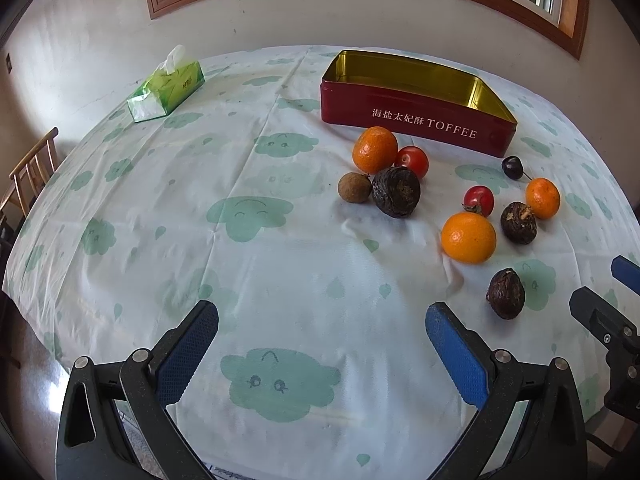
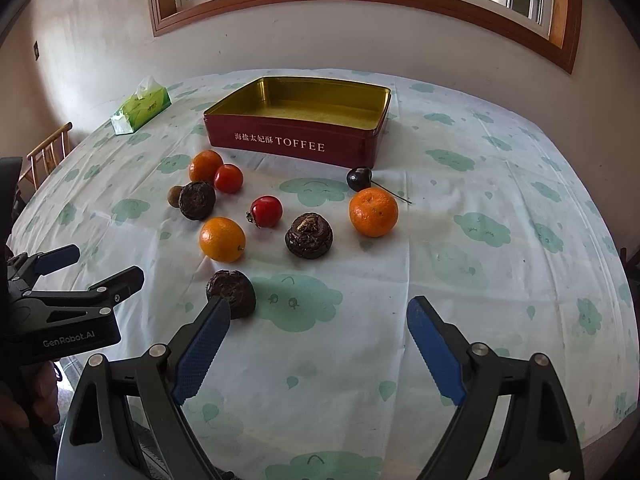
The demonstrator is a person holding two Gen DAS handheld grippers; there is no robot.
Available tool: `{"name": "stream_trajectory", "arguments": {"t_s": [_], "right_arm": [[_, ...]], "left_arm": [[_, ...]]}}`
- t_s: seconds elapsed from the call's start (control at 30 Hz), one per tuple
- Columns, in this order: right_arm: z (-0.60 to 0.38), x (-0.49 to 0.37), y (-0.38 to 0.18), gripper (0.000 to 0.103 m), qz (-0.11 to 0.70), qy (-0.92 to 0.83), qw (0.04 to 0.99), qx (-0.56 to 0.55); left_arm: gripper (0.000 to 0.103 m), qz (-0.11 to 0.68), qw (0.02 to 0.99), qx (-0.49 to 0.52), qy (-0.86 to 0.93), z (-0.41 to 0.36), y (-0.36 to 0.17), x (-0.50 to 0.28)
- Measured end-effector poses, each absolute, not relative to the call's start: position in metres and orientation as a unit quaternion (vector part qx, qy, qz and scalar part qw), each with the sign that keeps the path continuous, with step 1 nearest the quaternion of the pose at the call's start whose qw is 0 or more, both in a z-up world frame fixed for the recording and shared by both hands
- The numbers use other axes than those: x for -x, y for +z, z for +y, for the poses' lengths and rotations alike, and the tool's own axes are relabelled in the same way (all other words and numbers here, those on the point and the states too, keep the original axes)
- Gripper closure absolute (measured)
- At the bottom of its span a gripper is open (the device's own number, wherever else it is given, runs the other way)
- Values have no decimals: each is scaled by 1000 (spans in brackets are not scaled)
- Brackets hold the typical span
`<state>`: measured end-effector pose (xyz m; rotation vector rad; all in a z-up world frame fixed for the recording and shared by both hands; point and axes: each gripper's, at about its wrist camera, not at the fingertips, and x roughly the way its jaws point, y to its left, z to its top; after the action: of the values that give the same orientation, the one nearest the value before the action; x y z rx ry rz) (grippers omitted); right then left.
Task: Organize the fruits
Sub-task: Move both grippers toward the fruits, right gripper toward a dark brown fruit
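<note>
Right wrist view: oranges (image 2: 222,239), tomatoes (image 2: 265,211) and dark water chestnuts (image 2: 309,235) lie scattered on the tablecloth (image 2: 480,280) before an empty red toffee tin (image 2: 296,142). Right gripper (image 2: 320,320) and left gripper (image 1: 322,320) hover wide open, holding nothing.

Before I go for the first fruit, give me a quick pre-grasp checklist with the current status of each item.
1. Toffee tin open and empty: ok.
2. Left gripper open, holding nothing: ok.
3. Right gripper open, holding nothing: ok.
4. Nearest water chestnut free of neighbours: ok, though it sits by the right gripper's left finger.
5. Far cluster by the tin, mandarin and tomato touching: not ok for a clean single pick.
6. Cherry stem clearance: cannot tell.
</note>
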<state>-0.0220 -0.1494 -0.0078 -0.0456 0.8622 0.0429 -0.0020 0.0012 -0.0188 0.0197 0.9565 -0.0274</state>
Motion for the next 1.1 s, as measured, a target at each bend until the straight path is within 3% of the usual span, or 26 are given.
{"name": "stream_trajectory", "arguments": {"t_s": [1.1], "right_arm": [[-146,24,-13,19,421,24,906,20]], "left_arm": [[0,463,886,-19,-18,-3,-18,3]]}}
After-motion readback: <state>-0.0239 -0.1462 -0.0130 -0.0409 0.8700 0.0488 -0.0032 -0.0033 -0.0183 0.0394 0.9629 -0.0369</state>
